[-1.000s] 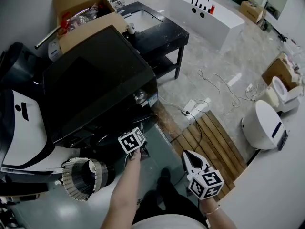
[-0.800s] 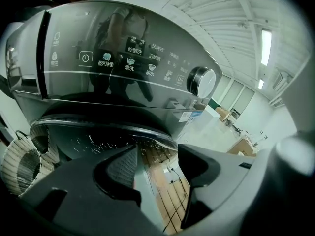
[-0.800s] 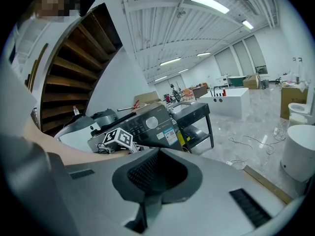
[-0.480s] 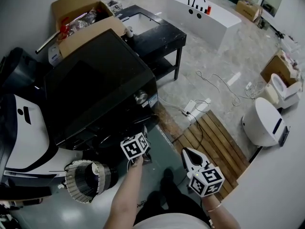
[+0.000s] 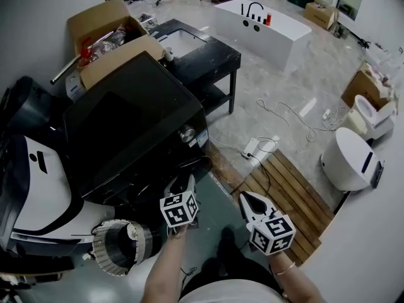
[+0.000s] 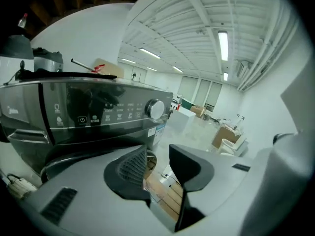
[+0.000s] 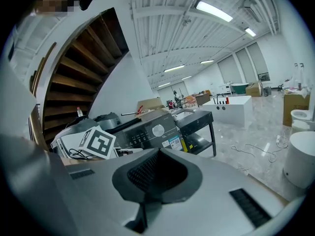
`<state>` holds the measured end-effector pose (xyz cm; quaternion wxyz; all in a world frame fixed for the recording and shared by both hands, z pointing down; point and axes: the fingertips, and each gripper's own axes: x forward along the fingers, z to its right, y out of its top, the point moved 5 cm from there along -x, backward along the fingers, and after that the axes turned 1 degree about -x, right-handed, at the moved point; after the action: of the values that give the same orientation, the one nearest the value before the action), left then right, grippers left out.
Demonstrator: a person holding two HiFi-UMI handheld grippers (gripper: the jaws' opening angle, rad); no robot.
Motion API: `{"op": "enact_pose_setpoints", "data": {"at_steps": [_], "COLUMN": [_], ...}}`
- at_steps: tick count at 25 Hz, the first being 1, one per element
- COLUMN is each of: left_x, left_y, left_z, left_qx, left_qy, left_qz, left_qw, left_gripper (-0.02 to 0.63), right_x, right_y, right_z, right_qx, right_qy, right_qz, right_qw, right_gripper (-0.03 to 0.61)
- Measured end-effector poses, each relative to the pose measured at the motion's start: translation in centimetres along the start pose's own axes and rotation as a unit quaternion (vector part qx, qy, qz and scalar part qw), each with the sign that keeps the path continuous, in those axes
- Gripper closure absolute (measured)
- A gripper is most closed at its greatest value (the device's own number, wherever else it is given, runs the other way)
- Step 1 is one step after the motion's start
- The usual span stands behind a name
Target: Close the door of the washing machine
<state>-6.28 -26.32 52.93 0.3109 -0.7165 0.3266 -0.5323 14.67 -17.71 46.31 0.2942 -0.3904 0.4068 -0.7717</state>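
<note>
The black washing machine (image 5: pixel 129 122) stands at the left of the head view, dark top toward me. Its control panel with a silver knob (image 6: pixel 156 109) fills the left gripper view; a dark curved rim shows below the panel, and I cannot tell how the door stands. My left gripper (image 5: pixel 183 183) hangs just in front of the machine's lower front. Its jaws (image 6: pixel 157 156) are closing, still a gap apart, with nothing between them. To its right my right gripper (image 5: pixel 245 197) is shut and empty, its pads (image 7: pixel 147 173) together, pointing toward the machine (image 7: pixel 152 129).
A ribbed duct hose (image 5: pixel 120 245) lies on the floor at my left. A cardboard box (image 5: pixel 104 27) sits behind the machine, a black sink table (image 5: pixel 202 43) beside it. A wooden slatted board (image 5: pixel 284 188), a power strip with cables (image 5: pixel 252 147) and a white round appliance (image 5: pixel 350 160) lie to the right.
My left gripper has drawn back from the machine's front toward me and risen, rolling a little. The right gripper has lifted slightly.
</note>
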Motion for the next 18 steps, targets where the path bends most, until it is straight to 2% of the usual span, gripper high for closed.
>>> {"op": "enact_pose_setpoints", "data": {"at_steps": [4, 18], "left_x": [-2.7, -11.5], "left_y": [0.8, 1.6], "left_z": [0.9, 2.1], "left_qx": [0.027, 0.079], "left_qy": [-0.016, -0.049], "left_qz": [0.017, 0.068], "left_qw": [0.9994, 0.9933], "left_gripper": [0.479, 0.564], "right_x": [-0.8, -3.1], "right_y": [0.6, 1.4], "right_z": [-1.0, -4.9], "right_qx": [-0.010, -0.036], "right_qy": [-0.001, -0.001], "right_qz": [0.010, 0.036], "right_qw": [1.000, 0.999], "right_gripper": [0.572, 0.572]}}
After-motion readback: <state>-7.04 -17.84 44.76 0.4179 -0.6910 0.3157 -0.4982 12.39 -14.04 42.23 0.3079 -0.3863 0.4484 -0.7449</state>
